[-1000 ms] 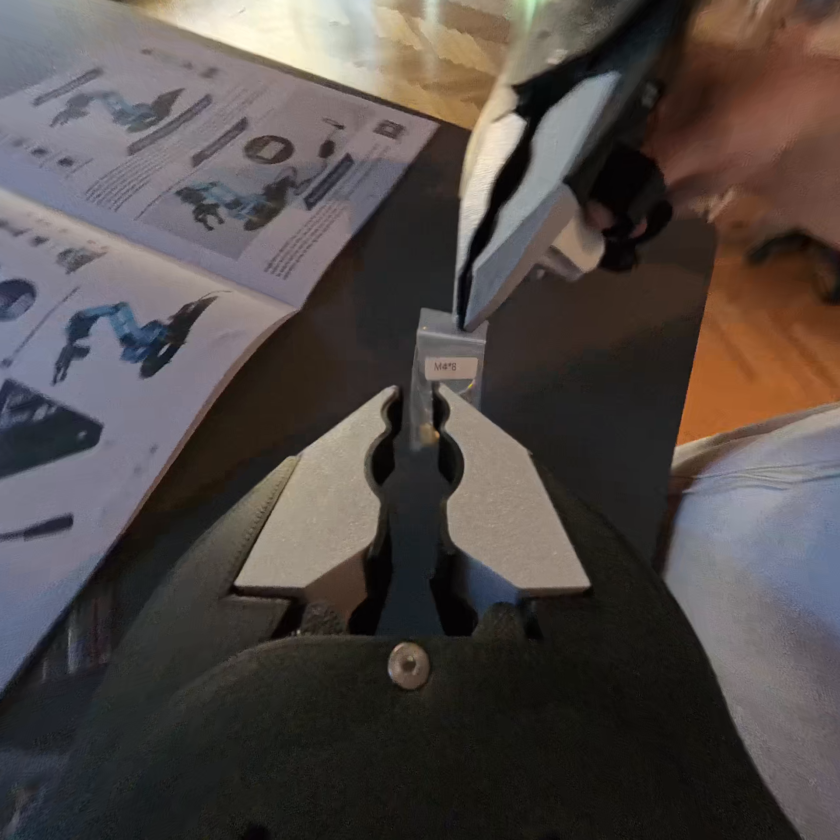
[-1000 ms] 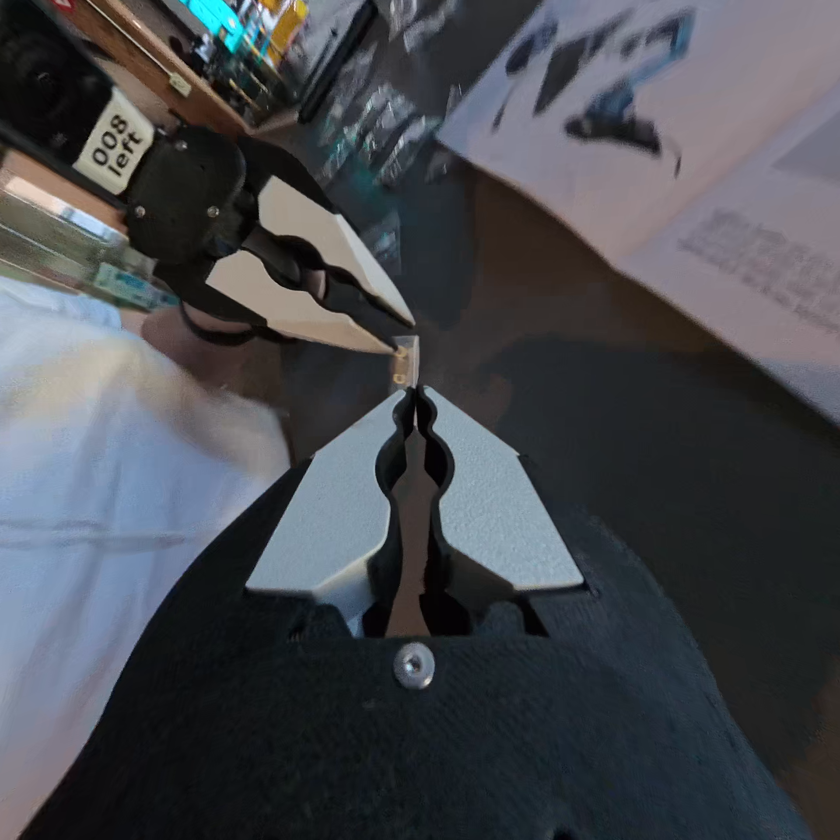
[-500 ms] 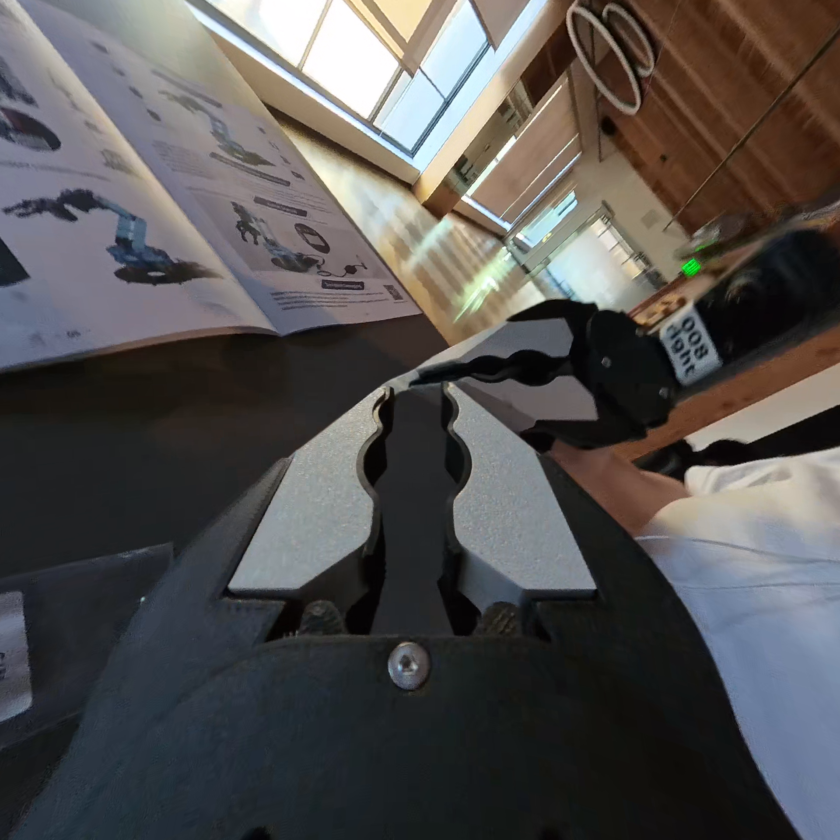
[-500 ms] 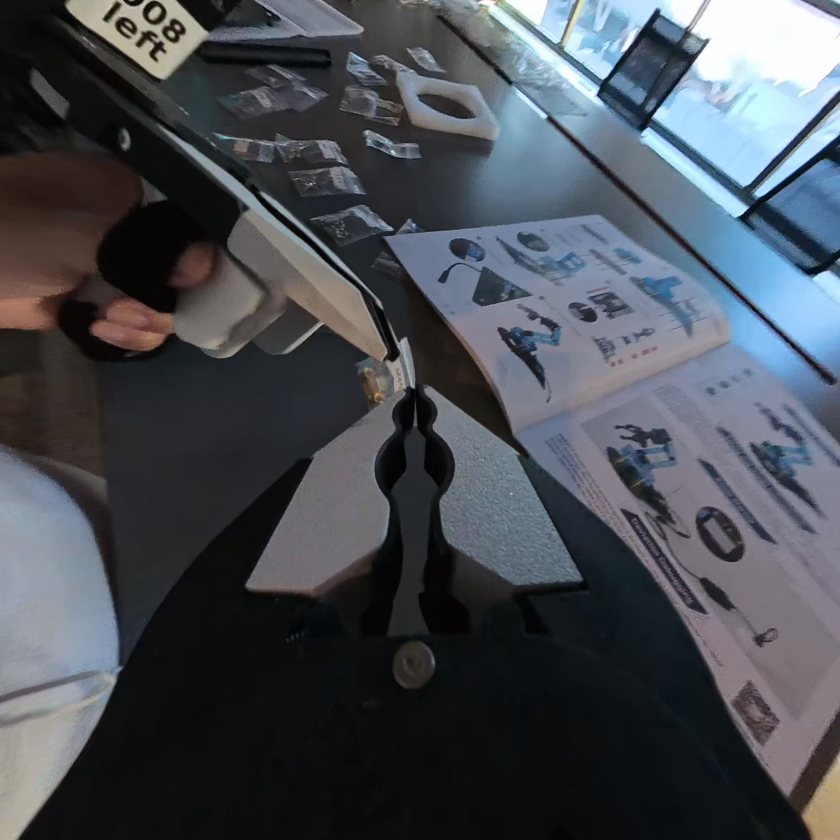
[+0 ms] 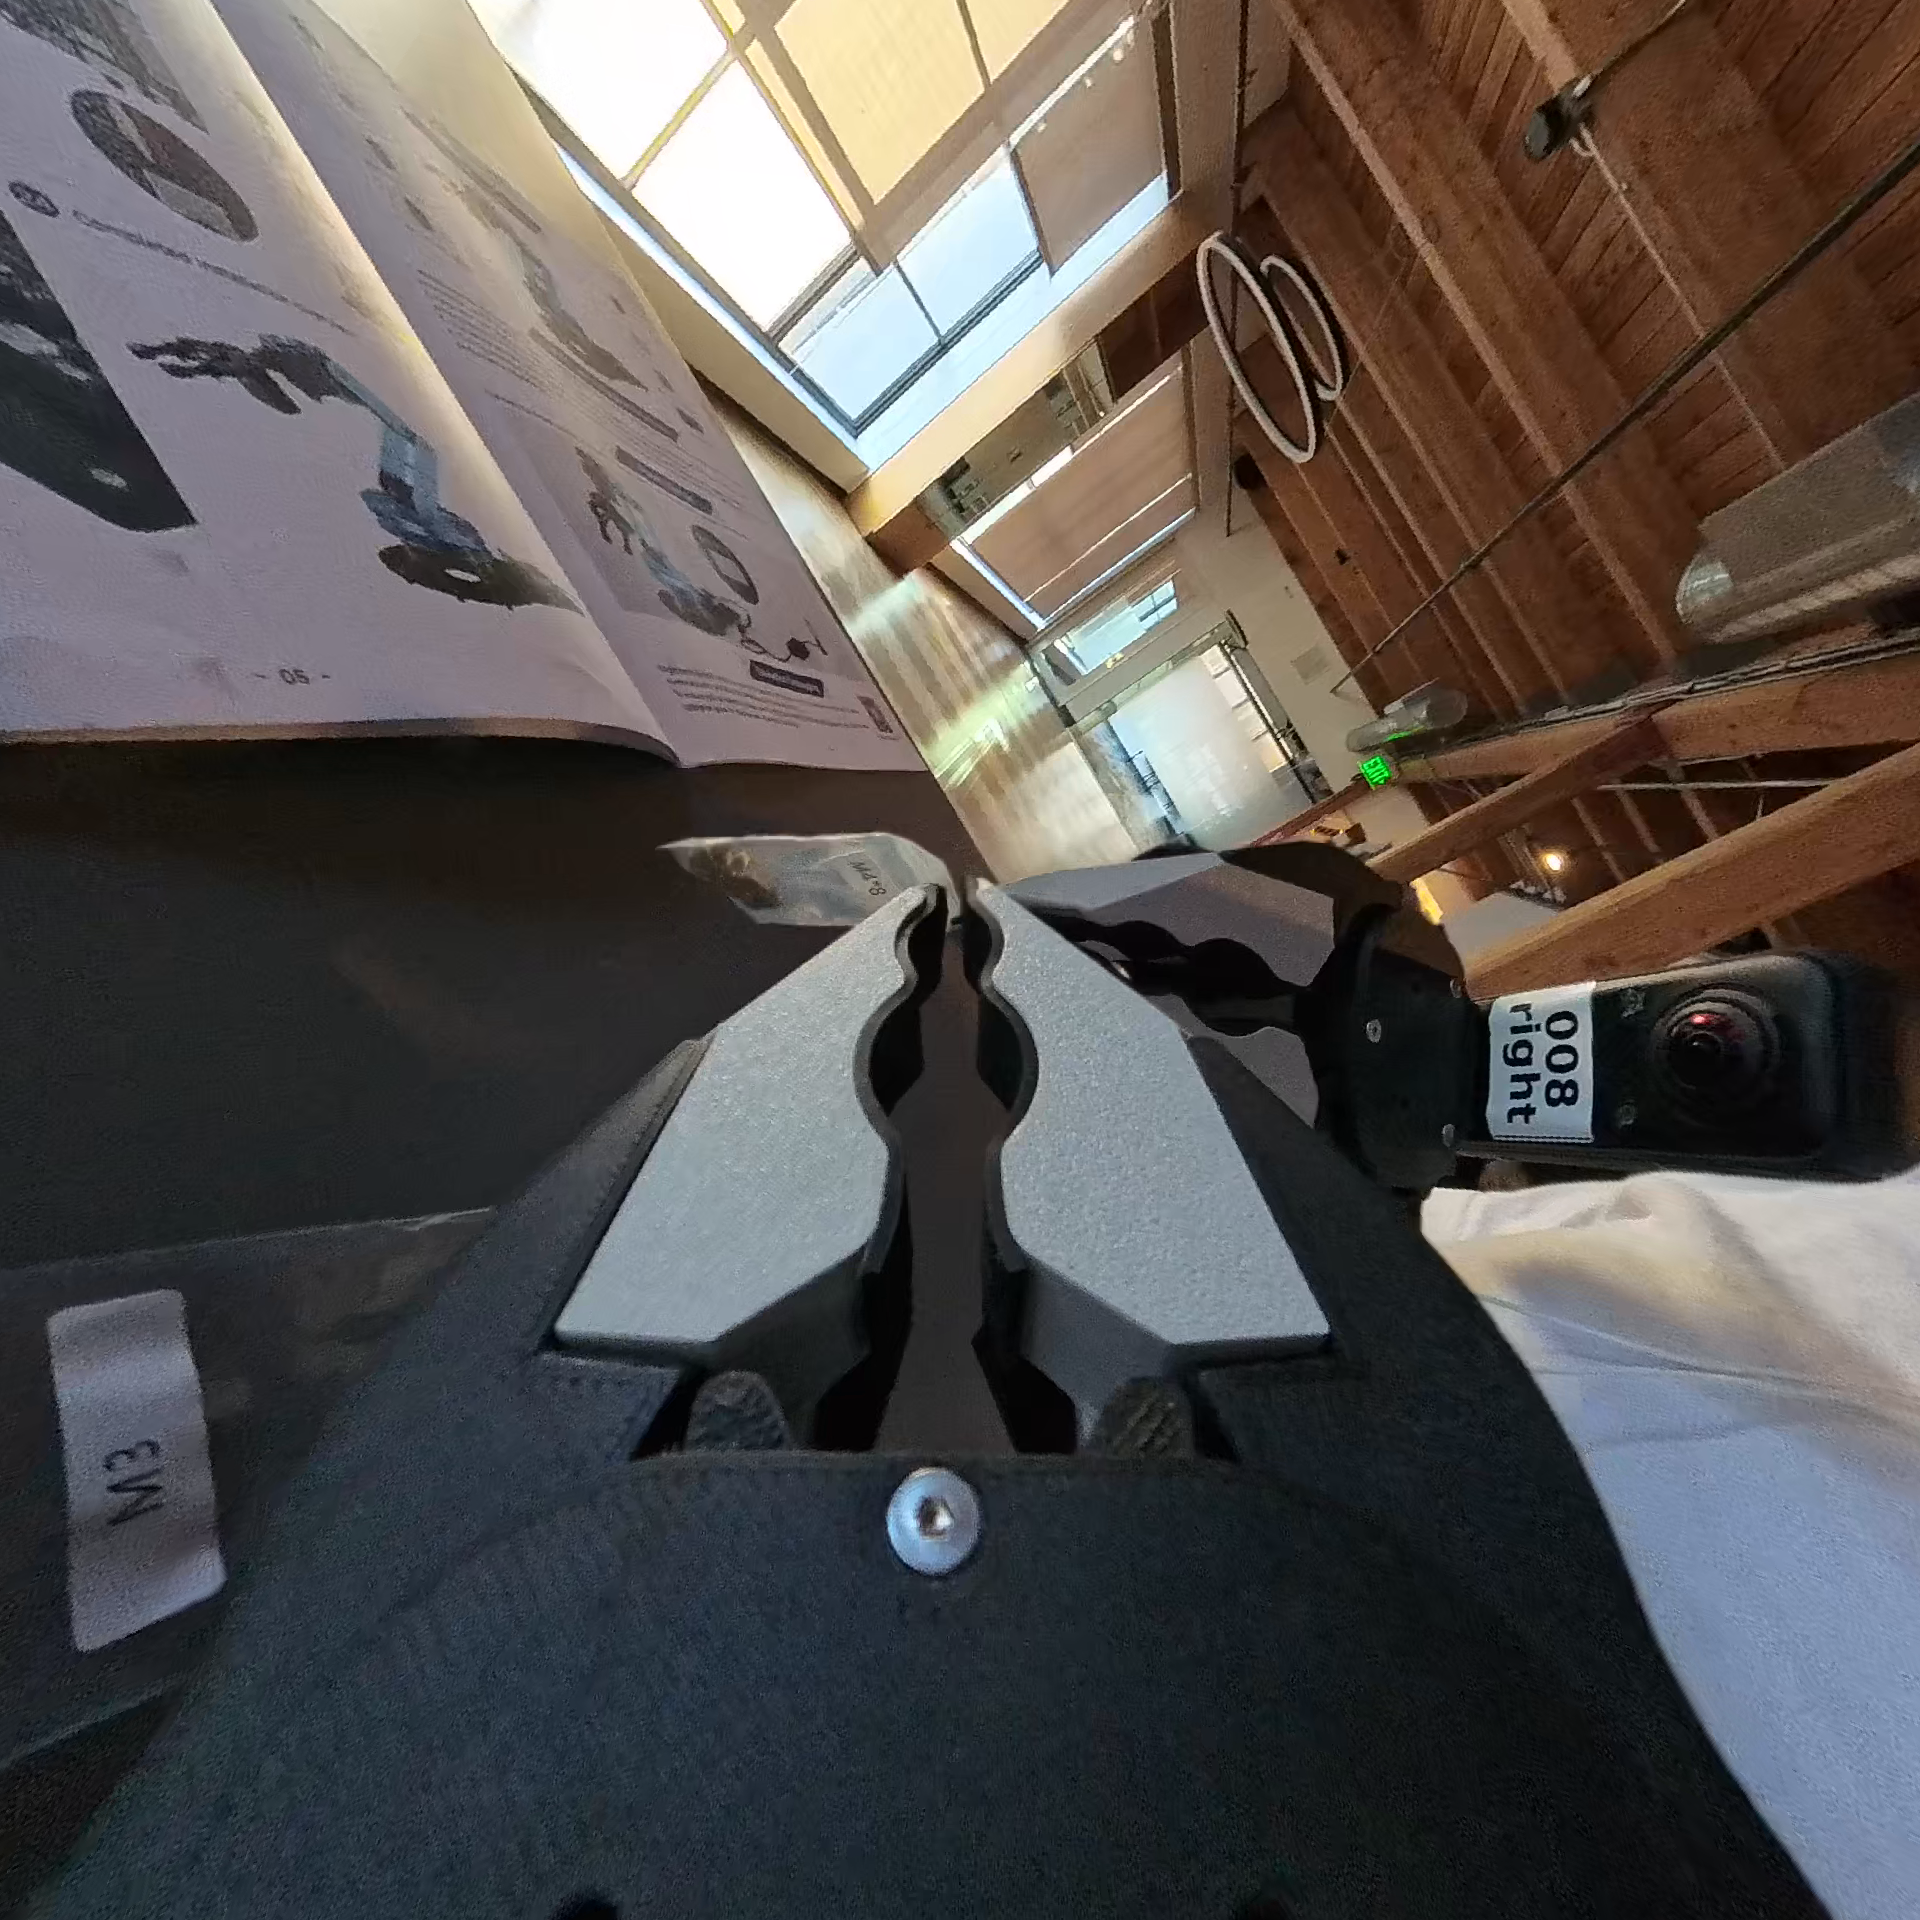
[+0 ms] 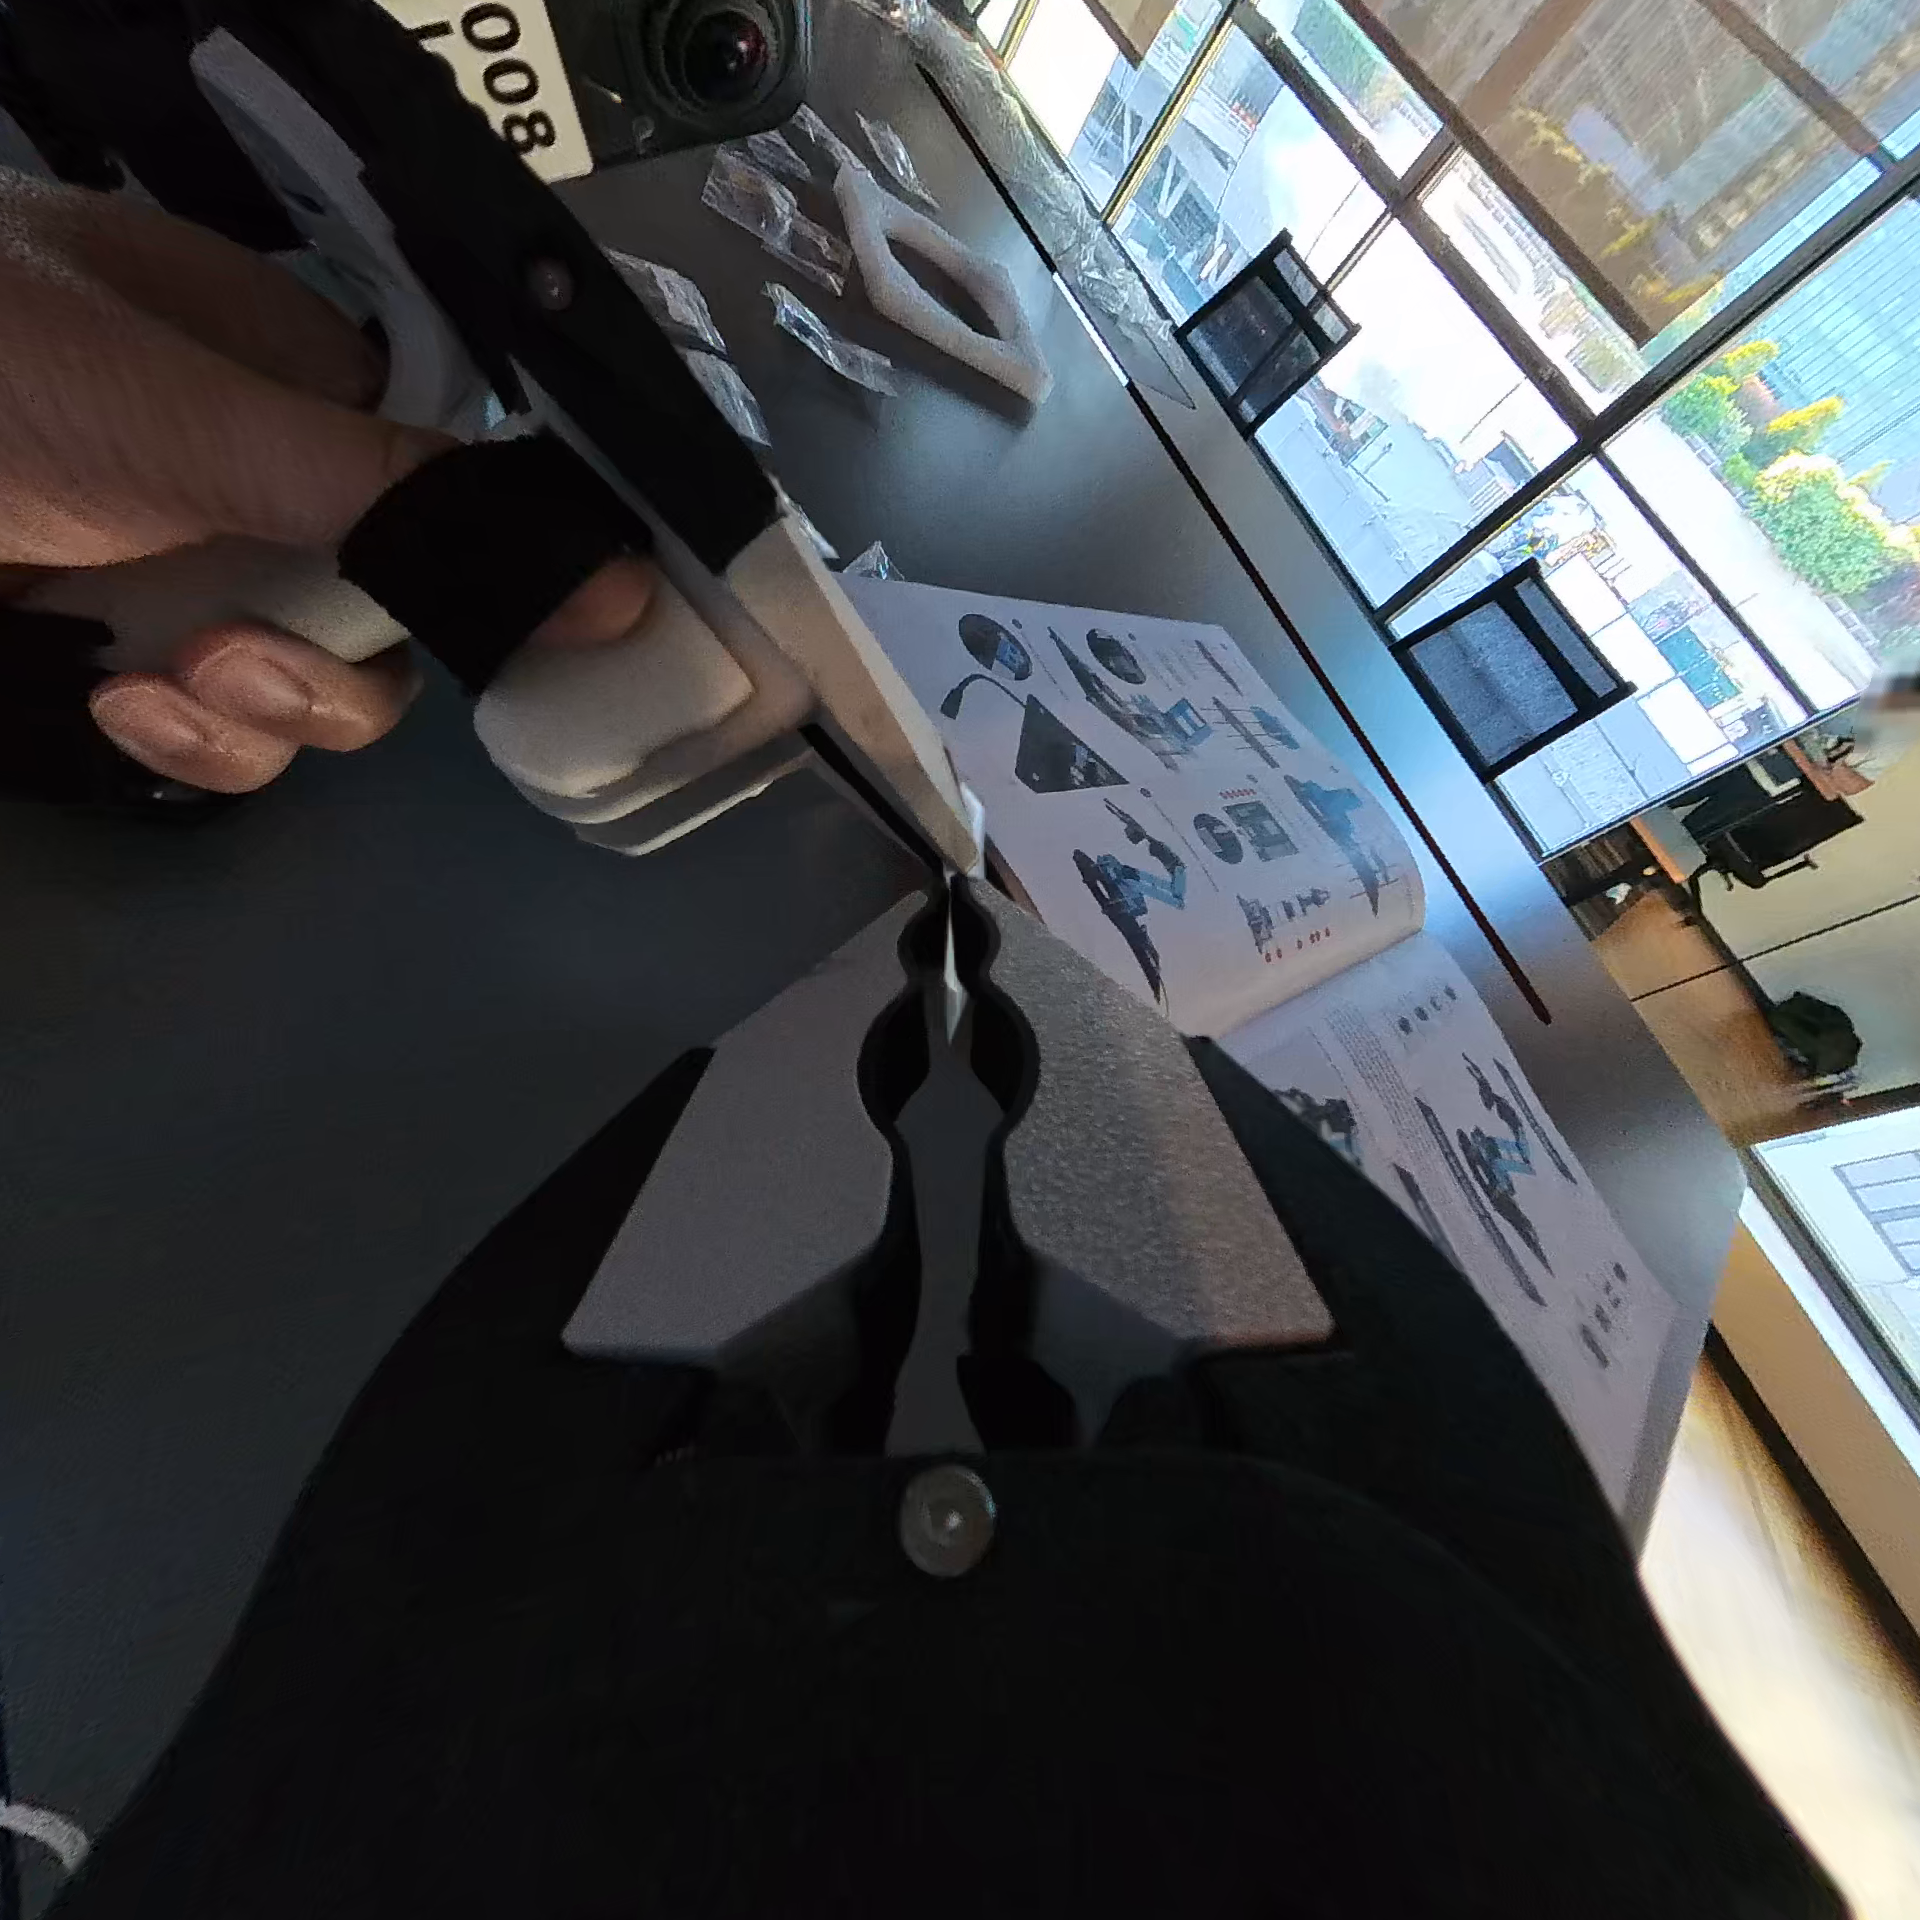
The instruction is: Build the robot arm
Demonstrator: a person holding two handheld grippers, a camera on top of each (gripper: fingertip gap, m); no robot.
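A small clear plastic bag [image 5: 810,878] with screws and a white label hangs between the two gripper tips, just above the dark table [image 5: 312,987]. My left gripper [image 5: 961,894] is shut on one edge of it. My right gripper [image 6: 951,914] is shut on the bag [image 6: 953,977], which shows edge-on between its fingers. The two grippers meet tip to tip. The right gripper [image 5: 1049,896] comes in from the right in the left wrist view. The left gripper [image 6: 961,842] comes in from the upper left in the right wrist view, held by a hand [image 6: 208,623].
An open instruction booklet [image 6: 1195,831] lies on the table beyond the grippers [image 5: 312,416]. Another bag with a white label [image 5: 135,1455] lies at the lower left. A white foam frame [image 6: 935,281] and several small bags [image 6: 790,218] lie farther off. Black chairs [image 6: 1507,675] stand by the windows. Less than 4 cm separates the two grippers' tips.
Both grippers have tilted from looking down at the table to nearly level with it. They stay tip to tip, and the bag has turned over between them.
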